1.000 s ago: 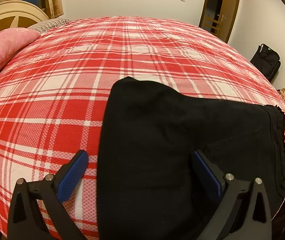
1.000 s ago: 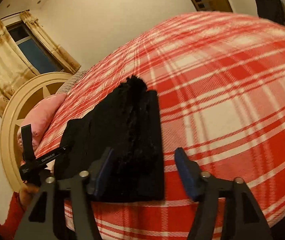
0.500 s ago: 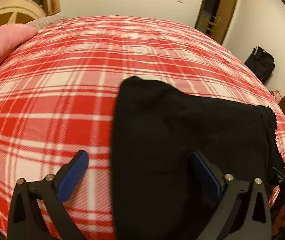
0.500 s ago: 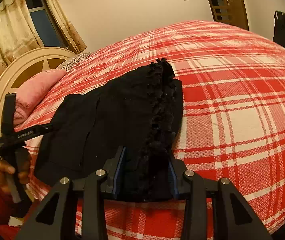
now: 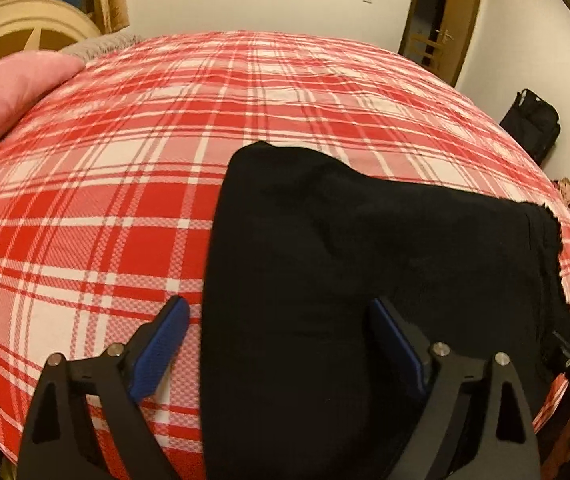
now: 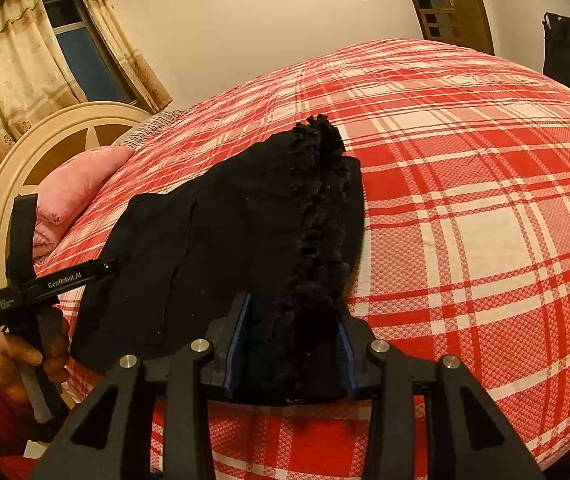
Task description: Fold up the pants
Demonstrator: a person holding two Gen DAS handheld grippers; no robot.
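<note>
My right gripper point(image 6: 292, 346) was clamped on the frayed hem end of the black pants point(image 6: 245, 240), pads pressing the bunched fabric from both sides at the near edge of the bed point(image 6: 485, 200). Jaws had just been closing on that cloth, roughly half-shut w/ the thick fringe between them.

My left gripper point(image 5: 281, 340) stood wide, jaws just been narrowing a bit. The left blue pad point(image 5: 161, 344) sat over the plaid sheet just beside the pants' left edge; the right pad point(image 5: 395, 344) was over the black fabric. Cloth lay between the jaws but the pads weren't pressing on it, so no grip there.

Pants lay folded flat on the near part of the red & white plaid bed, a rounded fold at the far-left corner in the left wrist view, ragged hem along the right side. In the right wrist view my left hand point(image 6: 33, 364) showed at the near left, wrapped round the gripper handle beside the pants.

Pink pillow point(image 5: 9, 92) at the far left by the cream headboard point(image 6: 45, 148). Black bag point(image 5: 533, 124) on the floor far right, near the wooden door point(image 5: 445, 20).
</note>
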